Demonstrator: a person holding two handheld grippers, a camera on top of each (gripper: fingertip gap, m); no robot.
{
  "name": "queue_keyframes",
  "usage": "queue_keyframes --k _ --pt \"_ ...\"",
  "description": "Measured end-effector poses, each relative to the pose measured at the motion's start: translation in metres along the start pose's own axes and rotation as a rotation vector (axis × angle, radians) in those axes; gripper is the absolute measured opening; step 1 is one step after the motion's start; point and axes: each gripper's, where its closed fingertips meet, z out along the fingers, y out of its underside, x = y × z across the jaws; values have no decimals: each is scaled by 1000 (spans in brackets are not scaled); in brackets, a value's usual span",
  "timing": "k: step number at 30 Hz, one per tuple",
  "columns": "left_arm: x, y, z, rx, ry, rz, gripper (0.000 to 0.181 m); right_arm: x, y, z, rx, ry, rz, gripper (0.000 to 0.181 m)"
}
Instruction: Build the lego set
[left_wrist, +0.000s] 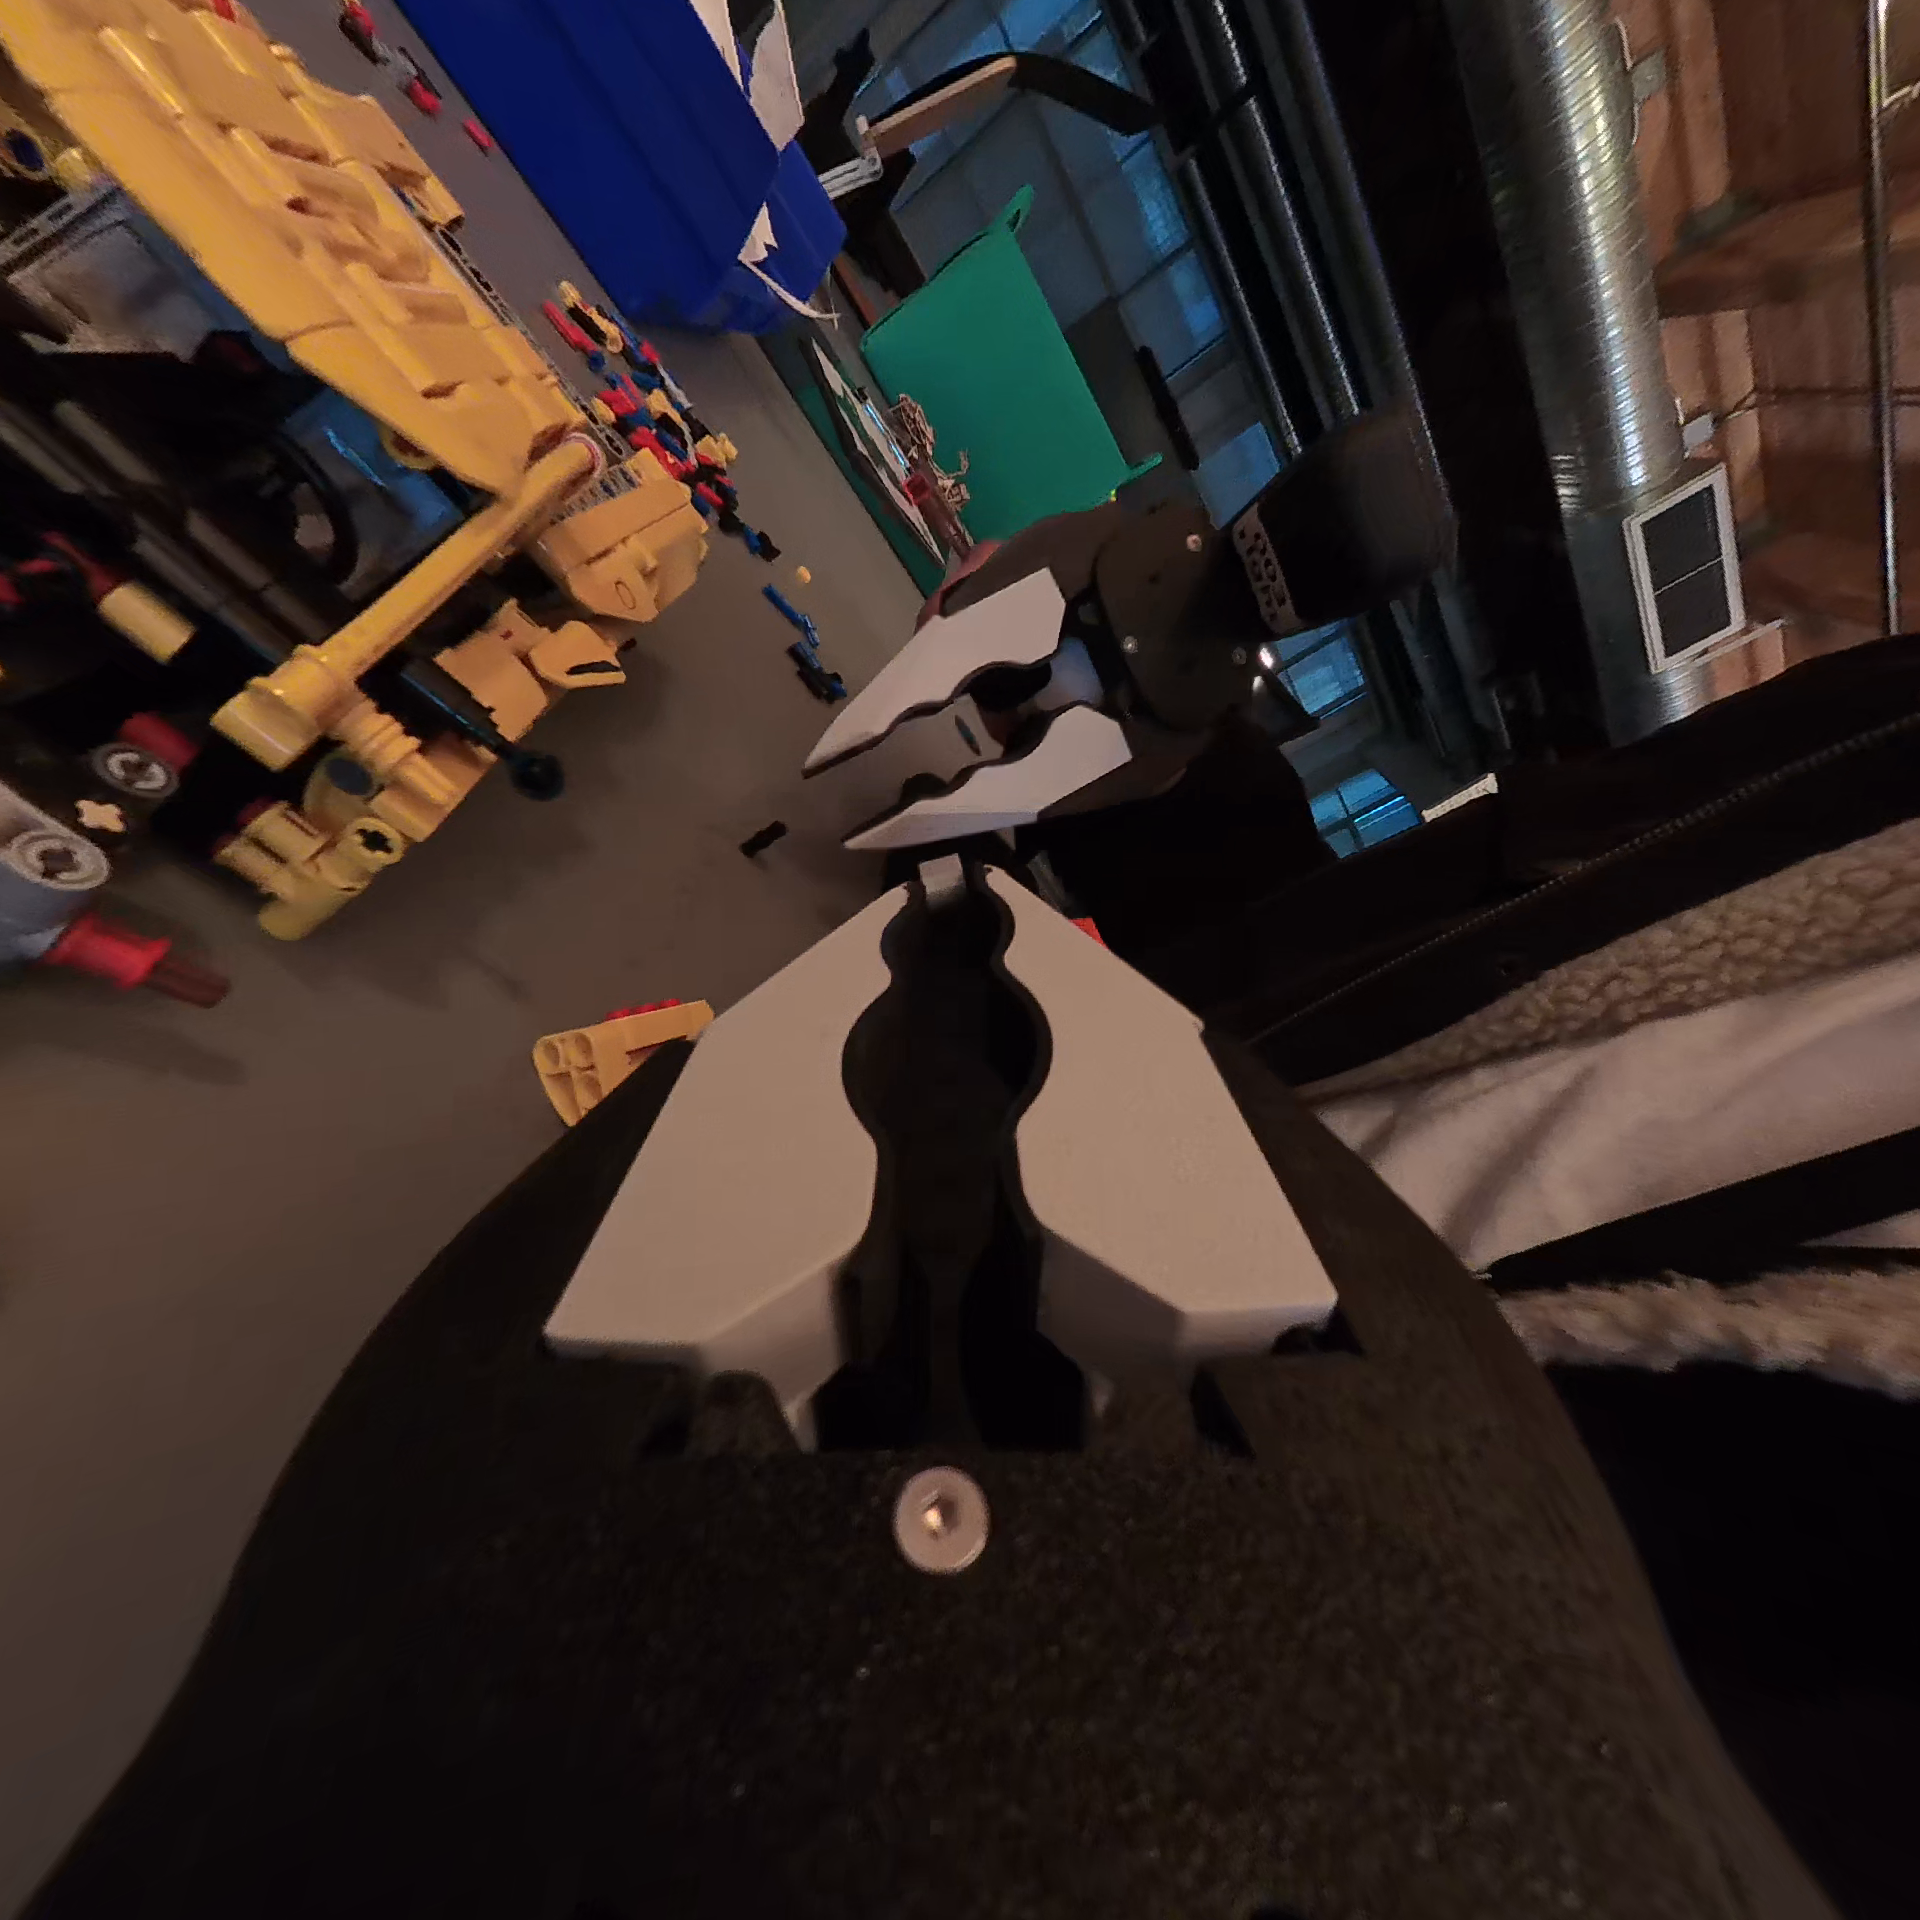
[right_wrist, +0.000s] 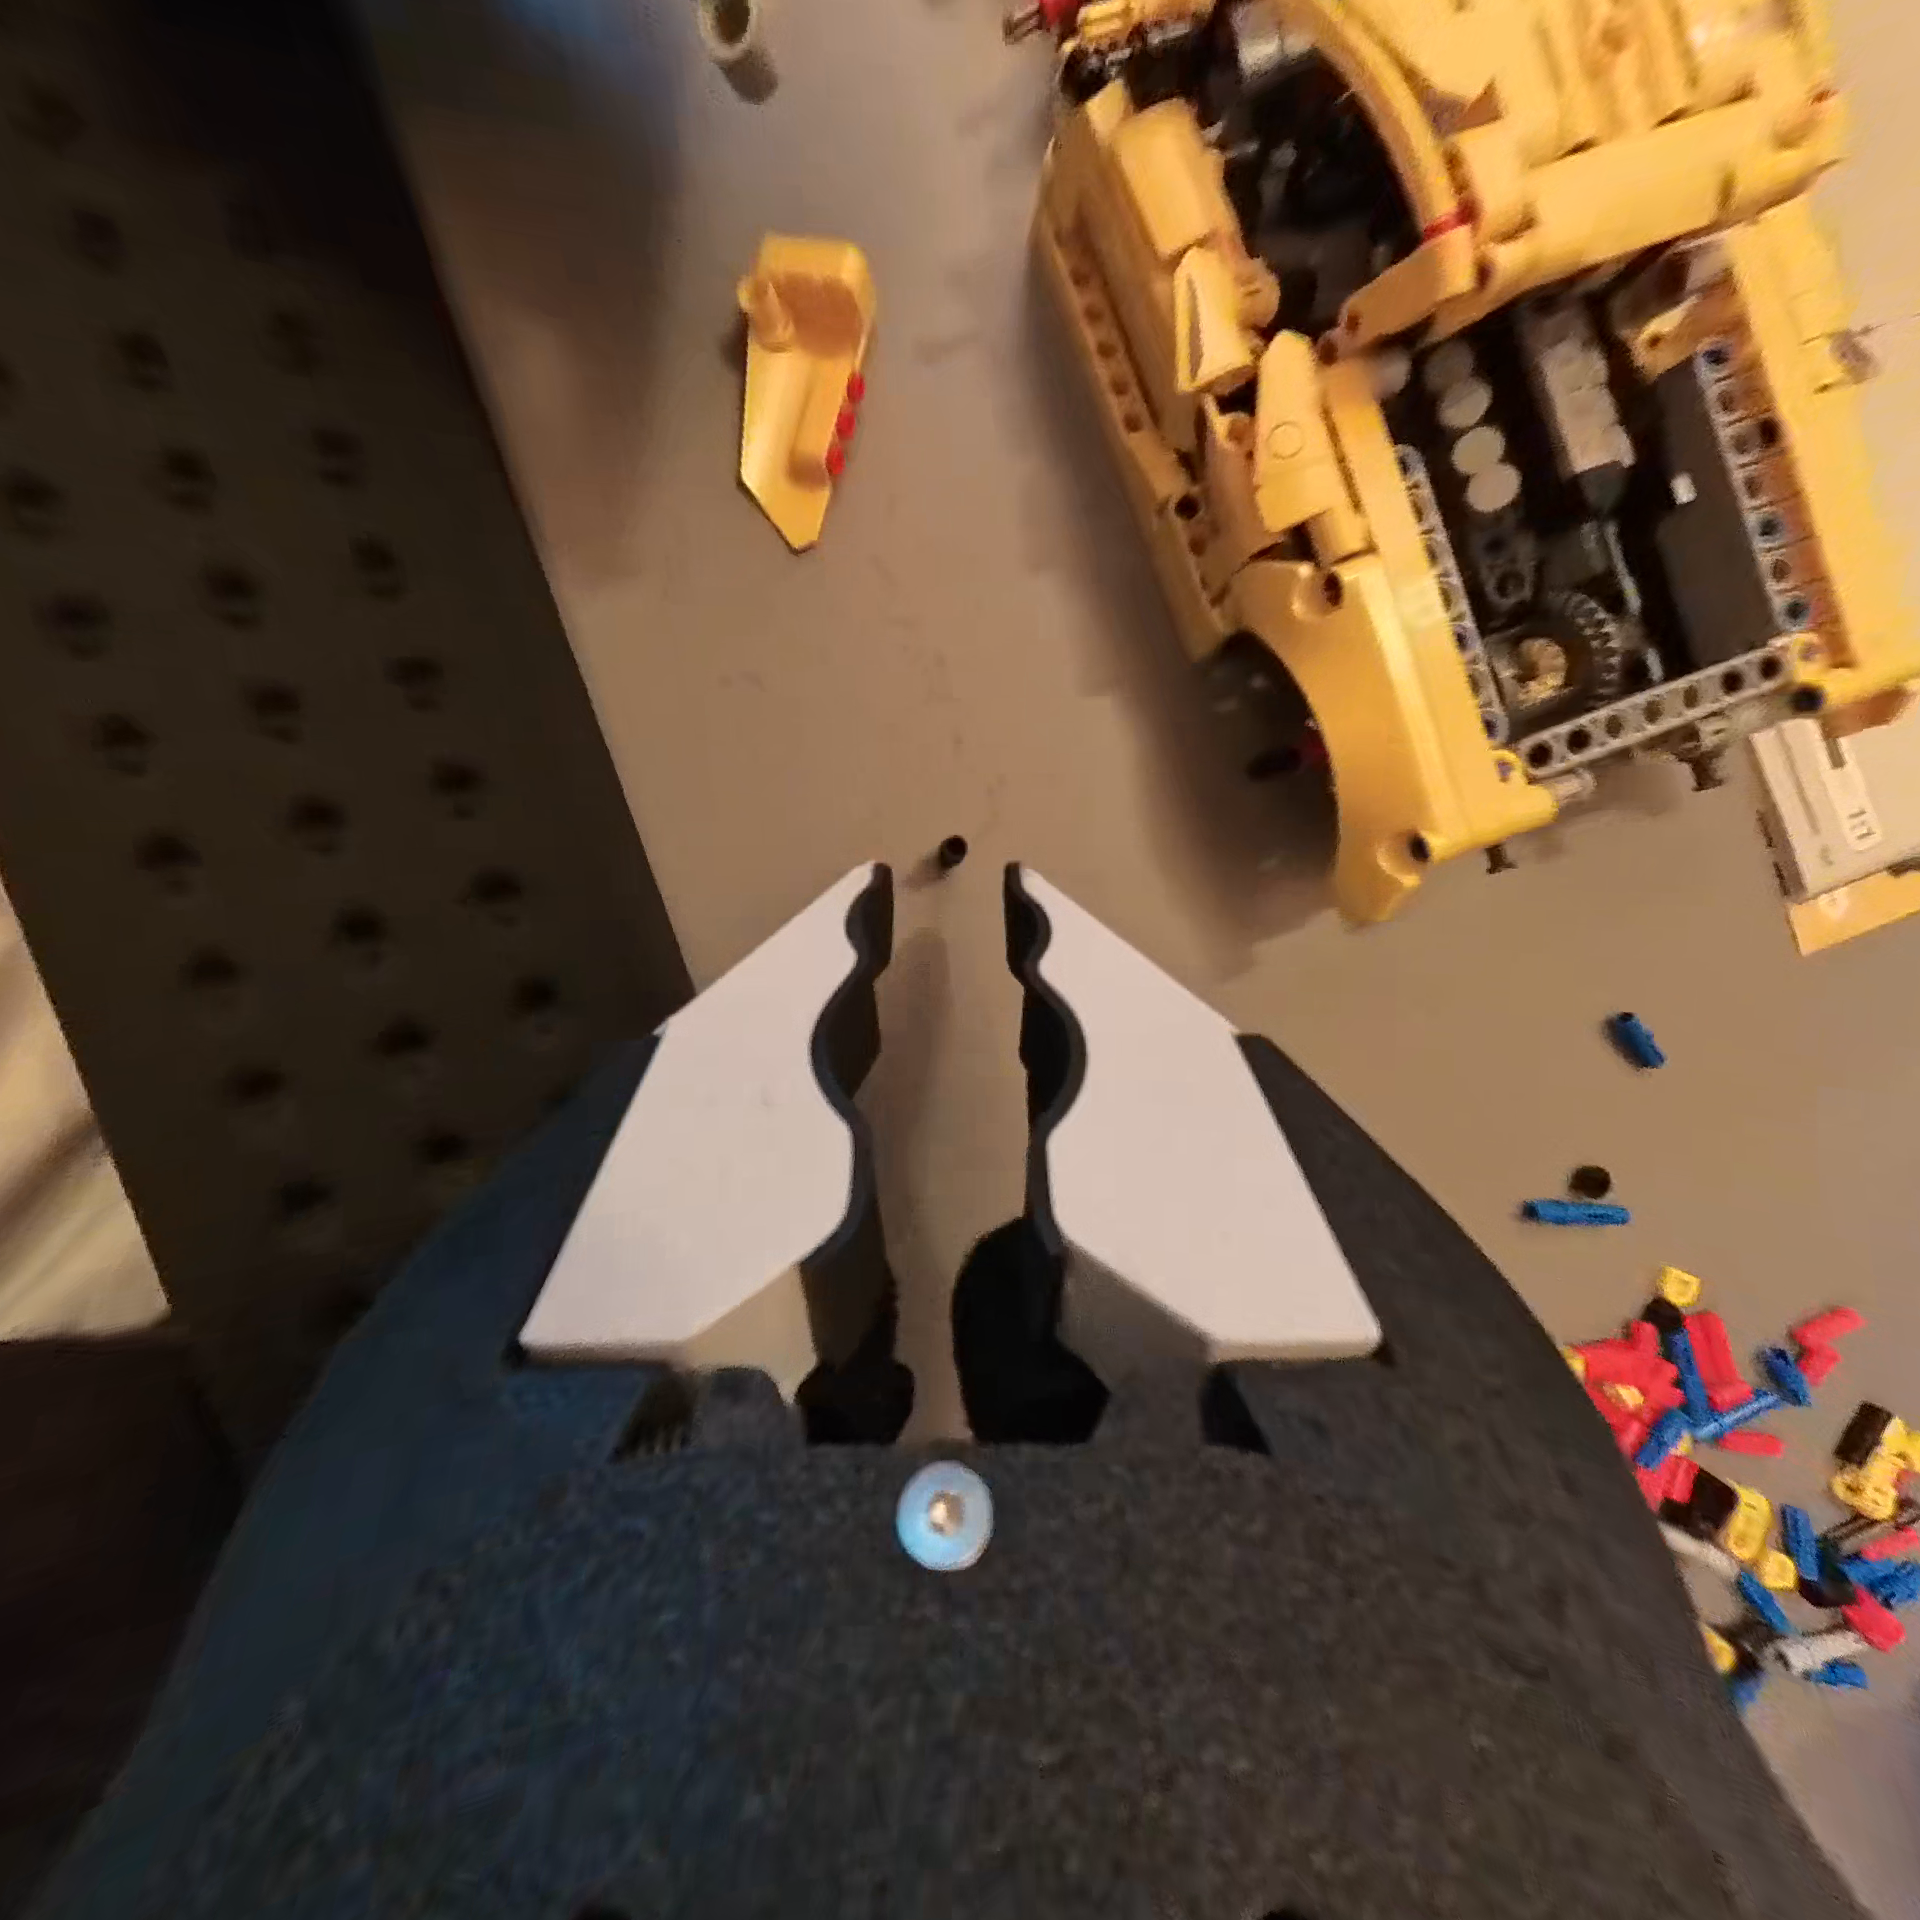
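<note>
- Left wrist view: left gripper (left_wrist: 943, 883) raised off the grey counter (left_wrist: 312, 1195), fingers nearly together with a thin gap at the tips; whether anything sits between them, cannot tell.
- Right gripper (left_wrist: 831, 805) just ahead, jaws apart.
- One black pin (left_wrist: 764, 837) on the counter beside it.
- One large yellow lego model (left_wrist: 343, 343) at left; one loose yellow panel (left_wrist: 613, 1055) nearer.
- Two blue bins (left_wrist: 665, 145) behind.
- Right wrist view: right gripper (right_wrist: 945, 883) parted narrowly, empty, over the counter (right_wrist: 935, 675).
- One black pin (right_wrist: 948, 854) lying just past the fingertips.
- One yellow model (right_wrist: 1455, 468) upper right, one yellow panel (right_wrist: 805, 384) well apart.
- One heap of small parts (right_wrist: 1766, 1475) at right.
</note>
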Motion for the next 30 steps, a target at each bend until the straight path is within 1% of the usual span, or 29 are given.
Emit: queue_keyframes --k 5,10,12,17,18,19,22,23,24,25,27,30 --pt "-2 -3 -3 18 -8 1 8 -1 4 17 -51 -47 23 18" --pt "-3 -2 -3 15 -13 2 8 0 2 18 -46 -49 12 11" --pt "-3 -2 -3 11 -11 1 8 -1 2 20 -50 -53 8 6" --pt "-5 -3 -3 22 -23 0 8 3 -2 18 -39 -47 20 3" --pt "-4 -5 -3 31 -20 -7 8 5 -12 14 4 -24 9 4" --pt "-5 -7 -4 45 -17 -19 8 4 -29 8 78 -18 3 4" --pt "-4 -13 -6 87 19 -66 7 -6 -102 -18 370 -2 3 3" --pt "-5 -14 -7 97 26 -78 7 -9 -120 -23 433 22 -1 4" --pt "-5 -15 -7 102 29 -85 7 -12 -132 -25 465 56 -16 4" --pt "-5 -16 -8 108 30 -87 7 -14 -139 -24 473 92 -36 4" --pt "-5 -17 -9 118 34 -91 7 -10 -139 -17 437 176 -68 4" --pt "-5 -19 -11 131 36 -99 7 -10 -132 -10 403 163 -50 4"
